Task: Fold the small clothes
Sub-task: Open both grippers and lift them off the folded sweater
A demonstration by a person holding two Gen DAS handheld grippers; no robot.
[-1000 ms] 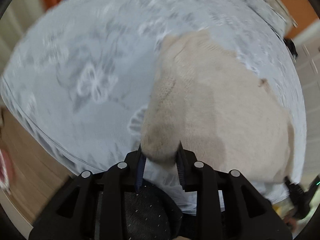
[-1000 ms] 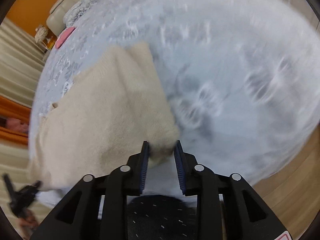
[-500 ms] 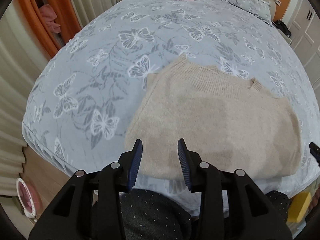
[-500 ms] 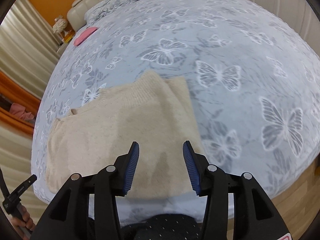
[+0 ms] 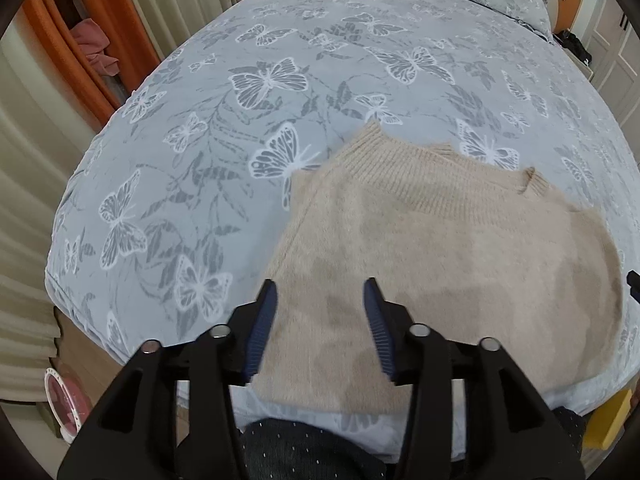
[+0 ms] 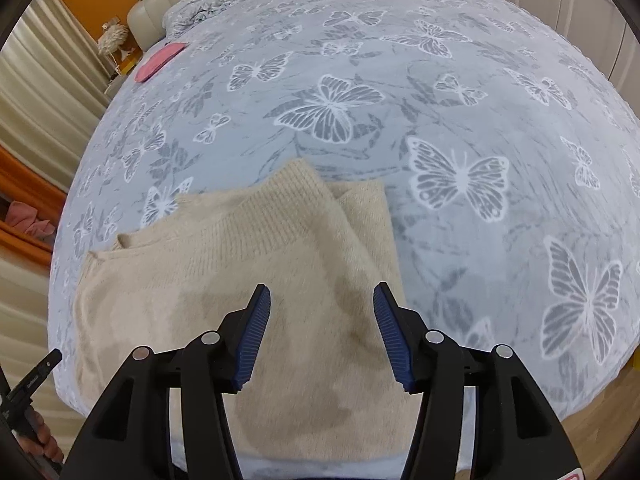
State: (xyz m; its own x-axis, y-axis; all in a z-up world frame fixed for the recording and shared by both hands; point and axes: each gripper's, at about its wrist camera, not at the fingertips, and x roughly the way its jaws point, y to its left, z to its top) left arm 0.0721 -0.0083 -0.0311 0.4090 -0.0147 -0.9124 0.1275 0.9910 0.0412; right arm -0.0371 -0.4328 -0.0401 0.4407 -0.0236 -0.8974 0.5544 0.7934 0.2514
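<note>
Both the left hand-held gripper (image 5: 320,304) and right hand-held gripper (image 6: 320,308), clamped on the beige sweater (image 5: 460,264) a second earlier, now gaped wide and empty above it, leaving it folded on the bed's (image 5: 200,160) near edge.

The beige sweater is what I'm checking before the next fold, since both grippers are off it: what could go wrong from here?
1. The sweater lies at the near edge of the bed, so a careless tug might drag it off.
2. The ribbed collar side sits uneven, with a layer sticking out beside it; folding now could lock in a crooked shape.
3. The left gripper and right gripper are open above thick knit, and may pinch only the top layer.
</note>
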